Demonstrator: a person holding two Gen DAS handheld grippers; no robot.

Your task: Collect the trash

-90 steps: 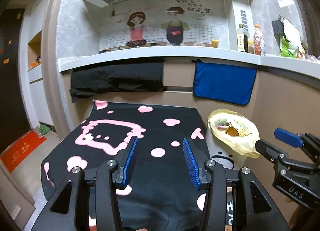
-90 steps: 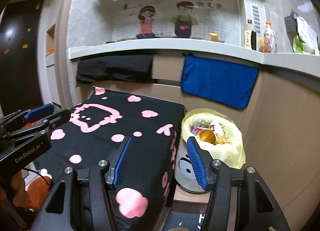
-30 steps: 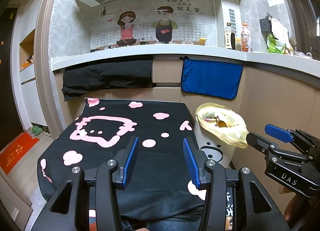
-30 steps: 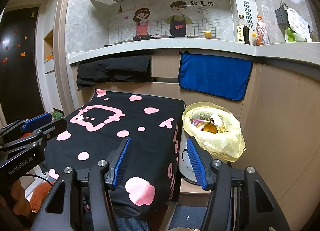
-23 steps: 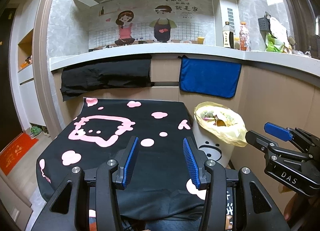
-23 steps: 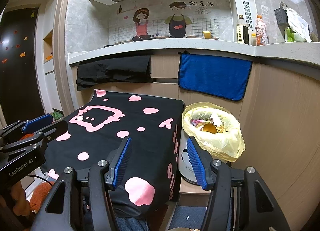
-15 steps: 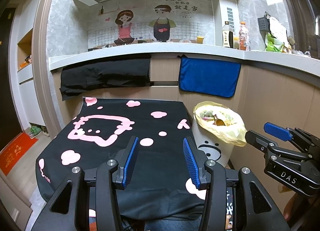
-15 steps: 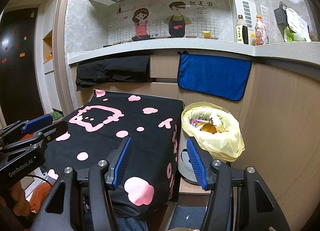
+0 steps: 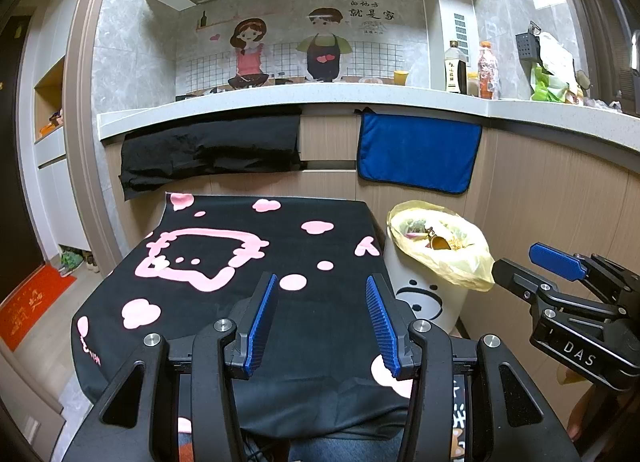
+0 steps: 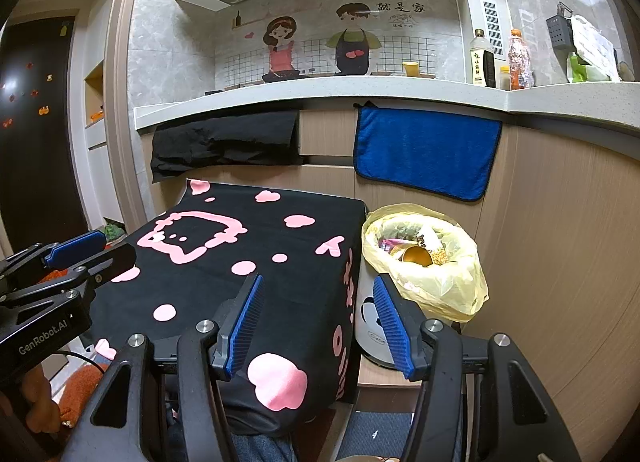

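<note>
Left gripper (image 9: 322,316) is hanging over the table (image 9: 224,302), jaws wide apart, gripping nothing; black cloth with pink prints is showing between its blue pads (image 9: 262,318). Right gripper (image 10: 318,322) is also gaping wide and carrying nothing, its left pad over the table's near right corner, its right pad in front of the bin (image 10: 370,326).

Trash is sitting in the yellow bag (image 10: 440,286) lining the white bin, just beside the table's right edge, at 1 o'clock from the right gripper and 2 o'clock from the left gripper. Inside the bag a gold cup (image 10: 418,256) is lying tilted among wrappers and scraps; the rest is too small to tell. In the left view the bag (image 9: 460,266) is showing at 2 o'clock, with the right gripper (image 9: 556,262) poking in at 3 o'clock, near the bag's rim but apart from it. In the right view the left gripper (image 10: 76,246) is reaching in at 9 o'clock over the table's left edge.

Blue towel (image 10: 426,152) and black cloth (image 10: 226,142) are hanging from the counter (image 10: 320,96) at 12 o'clock. Bottles (image 10: 480,58) are standing on the counter at 1 o'clock.
</note>
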